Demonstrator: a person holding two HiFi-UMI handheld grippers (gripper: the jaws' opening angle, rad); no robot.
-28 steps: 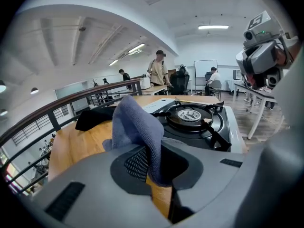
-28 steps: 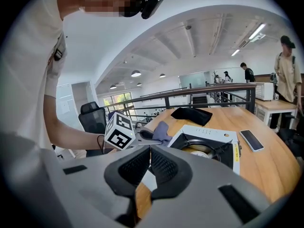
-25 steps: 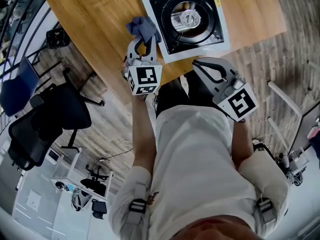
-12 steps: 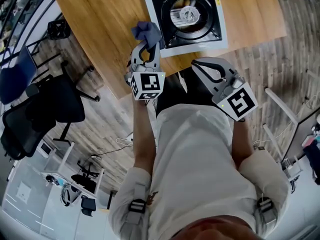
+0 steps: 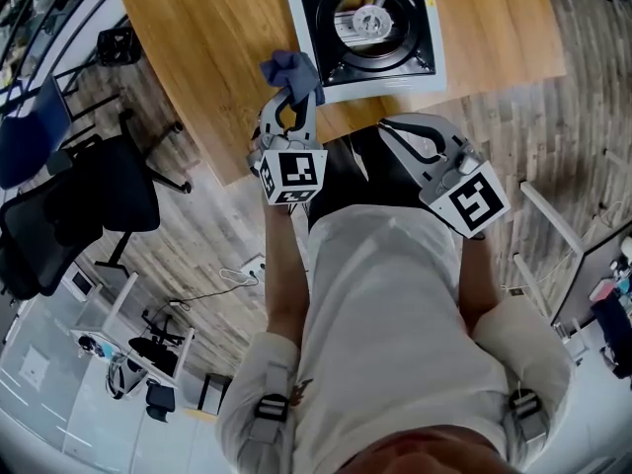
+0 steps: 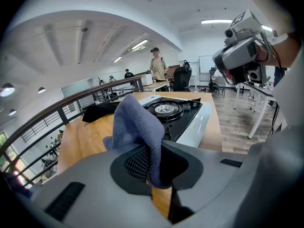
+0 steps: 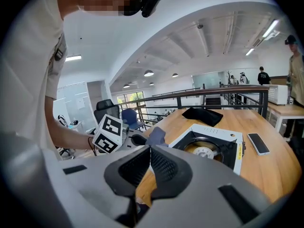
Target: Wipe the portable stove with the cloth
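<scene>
The portable stove [image 5: 370, 28], white with a black top and round burner, sits on the wooden table [image 5: 217, 57]. My left gripper [image 5: 287, 95] is shut on a blue-grey cloth [image 5: 292, 70], which bunches up beside the stove's near left corner. In the left gripper view the cloth [image 6: 137, 125] stands up between the jaws, with the stove [image 6: 176, 111] just beyond. My right gripper [image 5: 388, 124] is shut with nothing in it and hovers at the table's near edge in front of the stove [image 7: 209, 146]. The right gripper view also shows the cloth [image 7: 156, 136].
A black phone [image 7: 259, 143] lies right of the stove and a black bundle [image 7: 203, 114] lies at the table's far end. Office chairs [image 5: 89, 205] stand on the floor to the left. A railing [image 7: 228, 95] and standing people are in the background.
The left gripper has carried the cloth a little along the stove's left side toward its near corner. The right gripper has barely shifted, and both grips look unchanged.
</scene>
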